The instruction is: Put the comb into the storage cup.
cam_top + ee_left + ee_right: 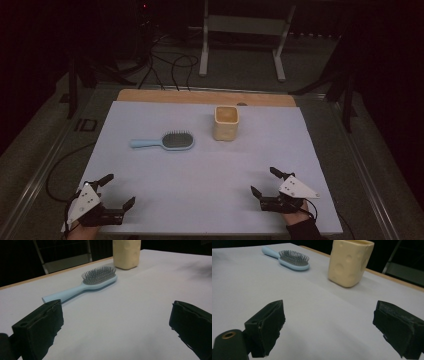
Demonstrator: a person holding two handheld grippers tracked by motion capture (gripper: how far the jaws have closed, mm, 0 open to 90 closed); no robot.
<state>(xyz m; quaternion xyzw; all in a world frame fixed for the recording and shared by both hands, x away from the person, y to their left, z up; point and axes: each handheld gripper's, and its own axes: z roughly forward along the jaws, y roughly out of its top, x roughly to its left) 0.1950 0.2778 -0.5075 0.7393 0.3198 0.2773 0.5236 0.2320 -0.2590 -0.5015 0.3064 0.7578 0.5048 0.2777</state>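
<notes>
Dim room all round, and before me a pale lilac-white sheet laid over a wooden table whose bare edge shows along the far side. My landmark is the cream-yellow plastic cup moulded like holed cheese, standing upright toward the far side of the sheet. Just beside it, on its left in the high view, lies the light blue plastic hairbrush with dark bristles. It lies flat, bristles up, its long axis running across the sheet: the oval head is the end nearest the cup, and the handle points away from it to the left. Brush and cup do not touch.

My left gripper waits well nearer than the cup, at the sheet's near left corner, jaws spread wide with nothing between them. My right gripper sits at the near right, jaws likewise wide apart and empty.
</notes>
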